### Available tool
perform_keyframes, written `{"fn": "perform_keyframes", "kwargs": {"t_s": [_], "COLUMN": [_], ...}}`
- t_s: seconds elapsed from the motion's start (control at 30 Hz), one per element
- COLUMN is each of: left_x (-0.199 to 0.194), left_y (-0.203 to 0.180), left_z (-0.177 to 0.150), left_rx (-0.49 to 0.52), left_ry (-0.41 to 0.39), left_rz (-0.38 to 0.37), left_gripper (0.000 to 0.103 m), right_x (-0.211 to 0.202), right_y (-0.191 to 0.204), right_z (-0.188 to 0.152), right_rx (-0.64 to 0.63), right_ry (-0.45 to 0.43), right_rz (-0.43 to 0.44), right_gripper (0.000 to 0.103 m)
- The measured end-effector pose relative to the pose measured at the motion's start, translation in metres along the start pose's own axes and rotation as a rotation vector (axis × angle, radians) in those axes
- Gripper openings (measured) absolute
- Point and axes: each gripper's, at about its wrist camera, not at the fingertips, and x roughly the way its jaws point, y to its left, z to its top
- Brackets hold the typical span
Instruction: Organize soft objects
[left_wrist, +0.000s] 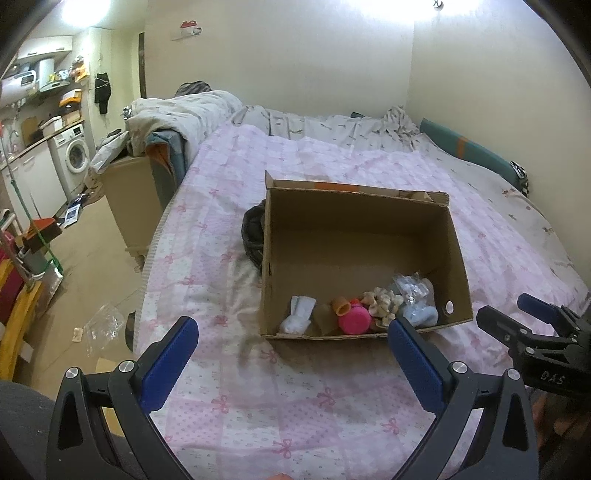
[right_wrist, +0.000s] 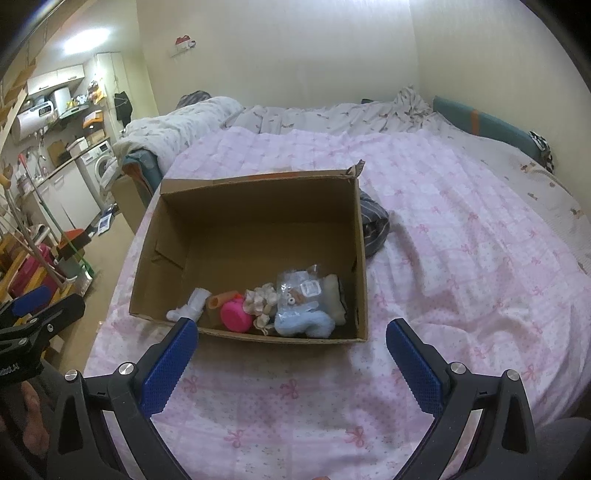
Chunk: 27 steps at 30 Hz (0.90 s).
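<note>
The open brown cardboard box (left_wrist: 354, 236) sits on my bed, on the pink quilt printed with bows (left_wrist: 258, 398), and all the soft things lie bunched along its near wall. From left to right I see a small white sock (left_wrist: 297, 315), an orange ribbed tube of fabric (left_wrist: 340, 305), a bright pink round knitted piece (left_wrist: 354, 320), a cream ruffled scrunchie (left_wrist: 382, 301), and a pale blue fluffy item (right_wrist: 304, 325) with a clear crinkled plastic packet (right_wrist: 299, 288) lying on top of it. The far half of the box floor is bare cardboard.

Outside the box, touching one side wall, a dark striped garment (right_wrist: 373, 225) lies crumpled on the quilt.

My left gripper (left_wrist: 291, 365) hovers over the quilt just short of the box, its blue pads spread wide with nothing between them. My right gripper (right_wrist: 291, 365) hangs beside it, just as wide apart and empty, and its tip shows at the right edge of the left view.

Beyond the quilt a grey-white rumpled duvet (left_wrist: 192, 110) is heaped at the far side of the bed, and a white washing machine (left_wrist: 74, 155) stands in the kitchen corner at left.
</note>
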Motion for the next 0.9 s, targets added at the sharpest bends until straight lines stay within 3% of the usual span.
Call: {"fn": "perform_keyframes", "kwargs": {"t_s": [0.9], "left_x": [0.0013], "left_y": [0.0004], "left_z": [-0.0009], "left_rx": [-0.02], "left_ry": [0.009], "left_rz": [-0.012], "left_gripper": [0.102], "right_x": [0.0018], "right_y": [0.0016], "right_z": [0.0004], "right_rx": [-0.001], "right_ry": [-0.002], "right_rz": [0.001], "right_gripper": [0.103]}}
